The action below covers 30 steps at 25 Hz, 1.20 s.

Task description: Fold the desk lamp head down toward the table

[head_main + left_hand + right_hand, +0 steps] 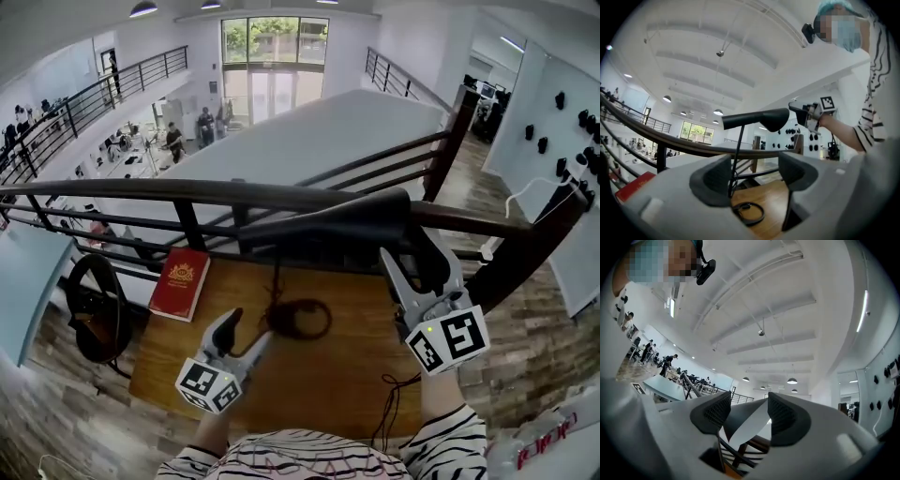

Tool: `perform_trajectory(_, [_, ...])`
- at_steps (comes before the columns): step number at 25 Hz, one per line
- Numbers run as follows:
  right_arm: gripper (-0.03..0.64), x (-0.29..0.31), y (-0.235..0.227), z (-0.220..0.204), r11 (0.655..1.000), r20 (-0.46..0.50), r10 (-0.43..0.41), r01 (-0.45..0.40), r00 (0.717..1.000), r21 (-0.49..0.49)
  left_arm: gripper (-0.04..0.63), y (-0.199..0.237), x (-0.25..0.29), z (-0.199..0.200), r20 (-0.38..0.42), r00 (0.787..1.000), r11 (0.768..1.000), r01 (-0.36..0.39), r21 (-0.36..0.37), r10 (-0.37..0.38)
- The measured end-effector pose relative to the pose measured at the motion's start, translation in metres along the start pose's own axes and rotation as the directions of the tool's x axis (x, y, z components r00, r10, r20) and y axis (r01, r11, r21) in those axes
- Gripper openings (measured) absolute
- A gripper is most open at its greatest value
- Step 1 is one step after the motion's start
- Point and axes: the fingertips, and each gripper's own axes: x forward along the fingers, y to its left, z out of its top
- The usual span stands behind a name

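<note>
The black desk lamp stands on the wooden table [328, 384], its ring base [300, 319] in the middle. A thin stem [736, 159] carries the long lamp head [328, 220], which lies about level. My right gripper [417, 258] is raised, with its jaws closed around the head's wide end. The right gripper view shows the lamp head [740, 420] filling the gap at my right gripper [749, 413], dark shell and white underside. My left gripper [248, 328] hangs open low over the table beside the base. The stem shows beyond the gap of my left gripper [754, 176], untouched.
A red book [181, 281] lies at the table's far left corner. A dark wooden railing [187, 192] runs right behind the table, with a drop beyond. A black ring-shaped object [94, 309] stands left of the table. A thin cable [389, 403] trails over the near right edge.
</note>
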Motion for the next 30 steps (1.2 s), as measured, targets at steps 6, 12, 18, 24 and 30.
perform_trajectory(6, [0.235,0.033,-0.004,0.006,0.997,-0.021,-0.02,0.019,1.0,-0.08,0.31,0.034,0.021,-0.002,0.0,1.0,1.0,0.029,0.011,-0.029])
perform_trajectory(12, [0.233,0.05,-0.01,0.003,0.989,-0.059,-0.049,0.041,0.997,-0.139,0.291,0.057,0.046,-0.003,0.007,0.999,0.998,0.038,0.056,-0.039])
perform_trajectory(18, [0.233,0.061,-0.009,-0.002,0.985,-0.067,-0.066,0.054,0.996,-0.167,0.282,0.068,0.074,-0.013,-0.017,0.998,0.993,0.061,0.104,-0.06])
perform_trajectory(24, [0.223,0.062,-0.01,-0.004,0.978,-0.062,-0.083,0.069,0.995,-0.196,0.268,0.075,0.103,-0.022,-0.045,0.996,0.989,0.086,0.123,-0.081])
perform_trajectory(30, [0.222,0.059,-0.012,-0.013,0.981,-0.073,-0.096,0.082,0.993,-0.177,0.25,0.073,0.125,-0.028,-0.092,0.99,0.98,0.122,0.16,-0.109])
